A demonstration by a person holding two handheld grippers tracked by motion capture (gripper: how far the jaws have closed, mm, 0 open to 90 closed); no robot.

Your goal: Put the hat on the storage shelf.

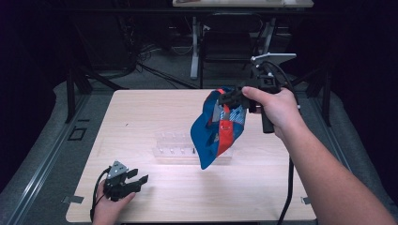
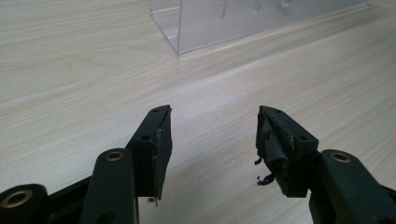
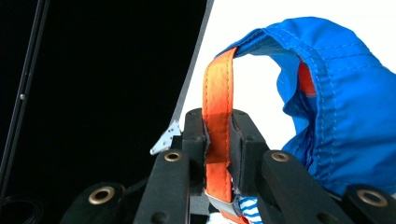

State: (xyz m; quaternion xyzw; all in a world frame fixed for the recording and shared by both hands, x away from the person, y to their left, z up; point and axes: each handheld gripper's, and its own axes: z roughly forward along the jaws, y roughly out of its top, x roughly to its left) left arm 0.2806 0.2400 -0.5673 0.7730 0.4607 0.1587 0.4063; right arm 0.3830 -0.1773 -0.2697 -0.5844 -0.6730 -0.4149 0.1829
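Note:
A blue fabric bag (image 1: 213,129) with an orange strap (image 1: 226,126) hangs in the air above the table's middle. My right gripper (image 1: 234,96) holds it from the upper right. In the right gripper view the jaws are shut on the orange strap (image 3: 218,107), and the blue fabric (image 3: 336,112) bulges to the right. My left gripper (image 1: 136,180) rests low at the table's front left, open with nothing between its fingers. The left gripper view has its fingertips (image 2: 161,135) spread wide over bare wood.
A clear acrylic rack (image 1: 178,150) stands at the table's middle, partly behind the hanging bag, with its corner (image 2: 187,28) ahead of the left gripper. The light wooden table (image 1: 141,117) has dark floor around it. A desk and chair (image 1: 225,37) stand beyond.

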